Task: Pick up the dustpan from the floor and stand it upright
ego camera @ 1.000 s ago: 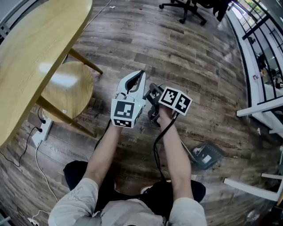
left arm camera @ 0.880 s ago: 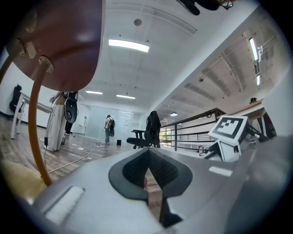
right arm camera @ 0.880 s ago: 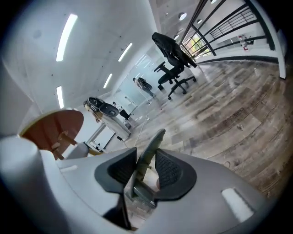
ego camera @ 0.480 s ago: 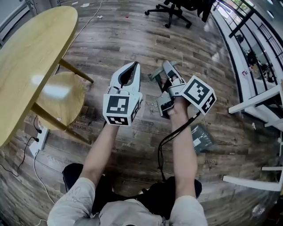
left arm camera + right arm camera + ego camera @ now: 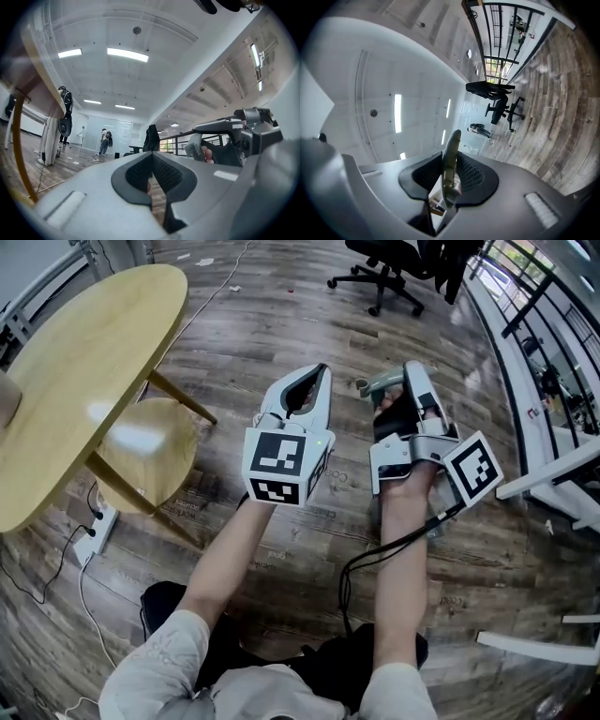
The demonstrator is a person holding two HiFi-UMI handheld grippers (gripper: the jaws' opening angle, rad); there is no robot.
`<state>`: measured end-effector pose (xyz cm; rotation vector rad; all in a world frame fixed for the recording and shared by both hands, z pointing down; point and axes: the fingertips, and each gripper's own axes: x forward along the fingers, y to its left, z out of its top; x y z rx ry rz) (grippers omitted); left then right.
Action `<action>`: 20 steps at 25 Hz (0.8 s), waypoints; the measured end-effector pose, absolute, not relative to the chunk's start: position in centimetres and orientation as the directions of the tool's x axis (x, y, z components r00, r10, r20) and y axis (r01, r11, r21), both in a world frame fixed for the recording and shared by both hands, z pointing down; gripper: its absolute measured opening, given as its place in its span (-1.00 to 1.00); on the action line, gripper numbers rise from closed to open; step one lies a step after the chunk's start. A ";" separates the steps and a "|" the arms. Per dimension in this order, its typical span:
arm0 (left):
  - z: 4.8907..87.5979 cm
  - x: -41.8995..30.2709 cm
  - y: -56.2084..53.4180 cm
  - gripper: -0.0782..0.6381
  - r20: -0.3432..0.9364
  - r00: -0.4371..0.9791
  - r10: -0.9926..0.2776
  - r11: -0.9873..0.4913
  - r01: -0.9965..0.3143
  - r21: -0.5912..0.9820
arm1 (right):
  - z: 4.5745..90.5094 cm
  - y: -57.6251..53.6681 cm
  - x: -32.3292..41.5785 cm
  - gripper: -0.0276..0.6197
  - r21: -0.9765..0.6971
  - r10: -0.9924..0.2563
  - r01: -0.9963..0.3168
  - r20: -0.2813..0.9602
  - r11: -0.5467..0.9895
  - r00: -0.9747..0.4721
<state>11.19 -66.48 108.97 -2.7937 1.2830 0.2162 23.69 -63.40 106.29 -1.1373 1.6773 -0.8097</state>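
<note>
The dustpan's pale grey-green handle sticks out leftward from my right gripper, whose jaws are shut on it and have just been closing further. In the right gripper view the handle stands clamped between both pads. The pan itself is hidden behind my right hand and arm. My left gripper is held beside it to the left, raised, jaws shut and empty. From the left gripper view I see the right gripper and the handle end close by.
An oval wooden table and a round stool stand at the left. A power strip with cables lies under them. A black office chair is far ahead. White frame legs and a railing run along the right.
Both grippers have risen. The right one has swung from pointing down to roughly level, with the handle in it. The pan seen earlier at the lower right is now out of sight.
</note>
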 end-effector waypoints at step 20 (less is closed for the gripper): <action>106.3 20.3 -61.8 -0.73 -0.183 0.653 -0.735 -0.655 -0.753 -0.059 | 102.7 -56.8 32.2 -0.55 -0.814 -0.849 -0.268 -0.528 0.515 -0.027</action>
